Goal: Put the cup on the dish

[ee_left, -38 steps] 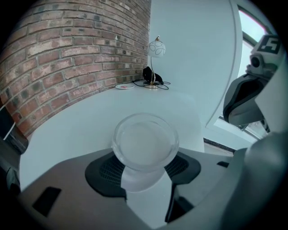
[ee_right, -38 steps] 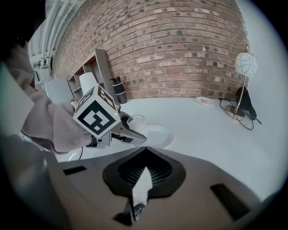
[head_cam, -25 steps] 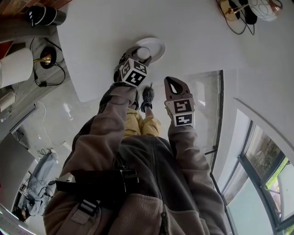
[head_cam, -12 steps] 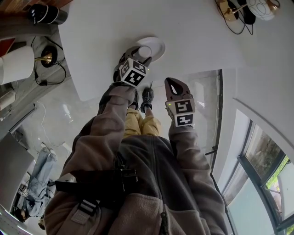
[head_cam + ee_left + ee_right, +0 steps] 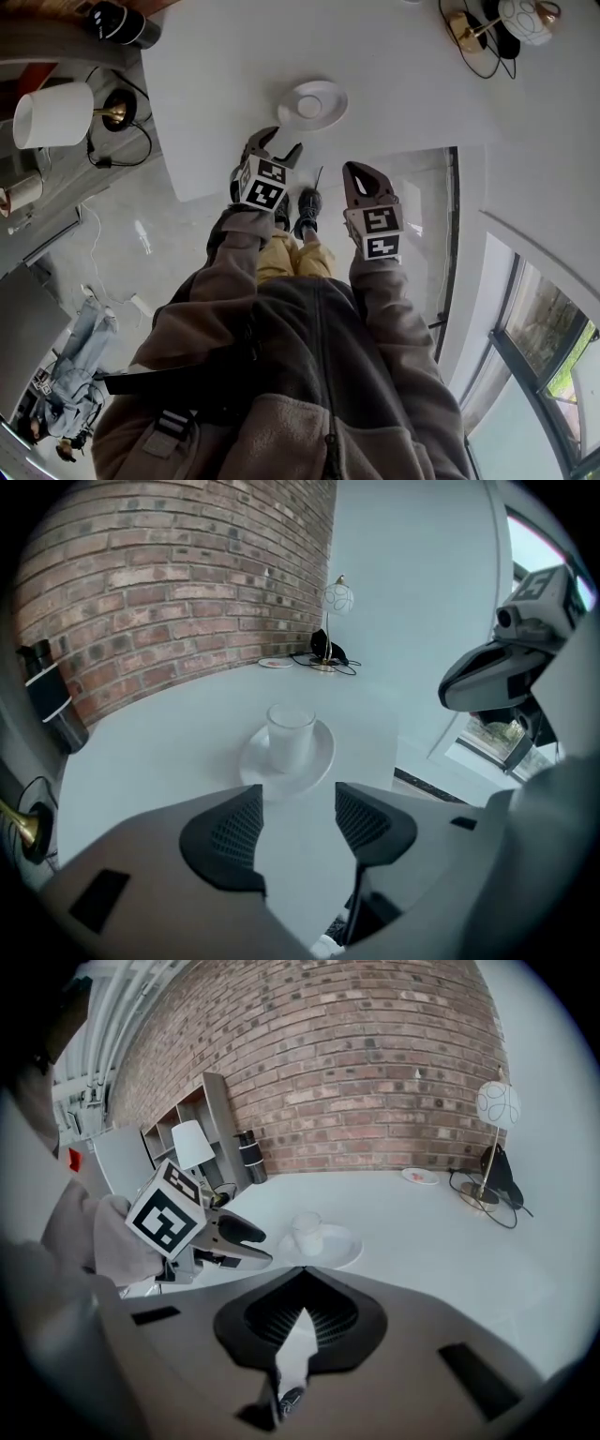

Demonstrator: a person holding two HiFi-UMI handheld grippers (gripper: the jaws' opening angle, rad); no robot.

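- Head view: a round white dish (image 5: pixel 333 98) lies flat on the matte white table (image 5: pixel 394 66). The cup (image 5: pixel 309 105) stands upright at the dish's centre. The left gripper (image 5: pixel 275 148) hangs over the table at 7 o'clock from the dish, clear of it, with its jaws spread. The right gripper (image 5: pixel 354 172) is at 5 o'clock from the dish, by the table's near edge, and tapers to a single point.
- Left gripper view: the left gripper (image 5: pixel 298 817) has its jaws a moderate gap apart with nothing between them. Its pads (image 5: pixel 230 834) are dark and ribbed. The cup (image 5: pixel 291 735), a frosted straight-walled cylinder, sits at 12 o'clock beyond the jaws on the shallow rimmed dish (image 5: pixel 317 757). A rough red brick wall (image 5: pixel 169 574) is at 10 o'clock.
- Right gripper view: the right gripper (image 5: pixel 300 1283) has its jaws pressed together, gripping nothing, and the ribbed pads meet in a pointed arch. The cup (image 5: pixel 307 1232) stands on the dish (image 5: pixel 342 1246) at 12 o'clock. The left gripper (image 5: pixel 255 1246) is at 10 o'clock, beside the dish and apart from it.
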